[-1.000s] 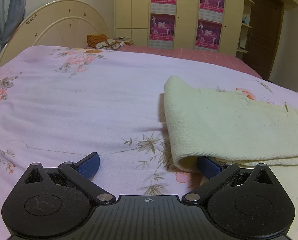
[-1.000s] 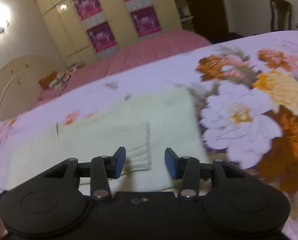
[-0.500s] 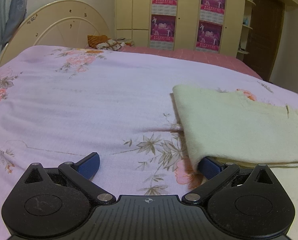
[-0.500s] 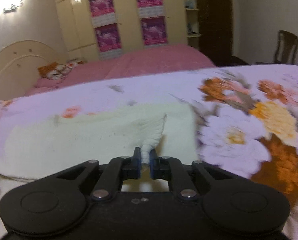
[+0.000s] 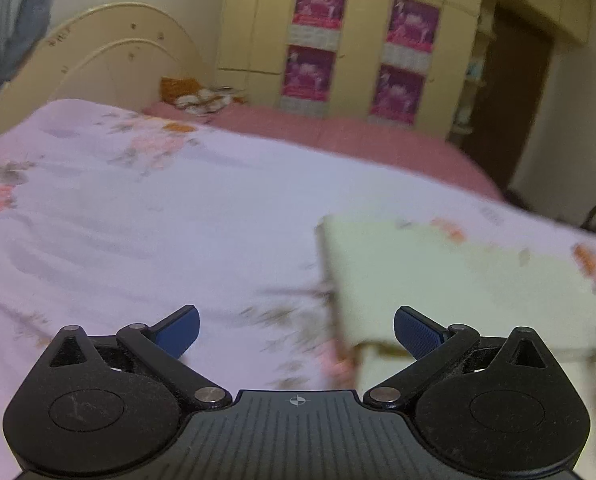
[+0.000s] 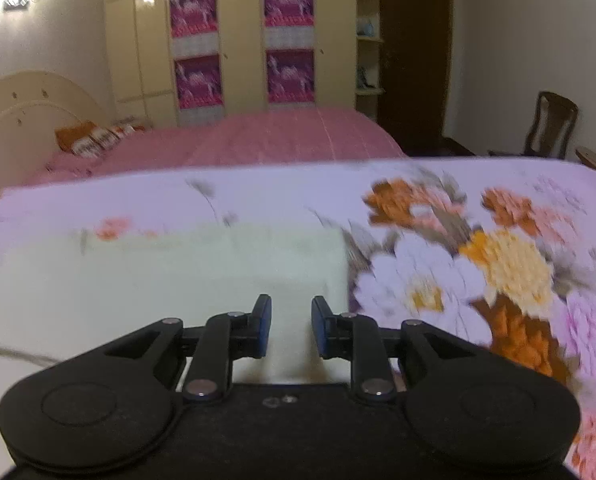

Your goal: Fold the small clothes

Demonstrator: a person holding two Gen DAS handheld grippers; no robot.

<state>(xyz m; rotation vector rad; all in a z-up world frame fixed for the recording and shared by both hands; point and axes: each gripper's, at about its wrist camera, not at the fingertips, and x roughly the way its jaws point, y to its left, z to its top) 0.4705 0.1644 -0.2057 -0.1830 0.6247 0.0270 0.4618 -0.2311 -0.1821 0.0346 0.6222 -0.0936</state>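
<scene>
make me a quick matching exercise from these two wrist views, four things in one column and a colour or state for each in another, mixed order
Things:
1. left gripper
2. right gripper
3. cream garment
4. bedspread

Colour or state:
A. lying flat on the bed
B. lilac with flower print
C. fingers spread wide, nothing between them
D. fingers a narrow gap apart, over the cloth's near edge

Pairs: 1-C, 2-D, 3-A, 4-B

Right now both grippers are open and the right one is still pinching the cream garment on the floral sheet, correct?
Not quite. In the right wrist view the right gripper is open with nothing between its fingers; the cream garment lies flat on the floral sheet. The left gripper is open too.
</scene>
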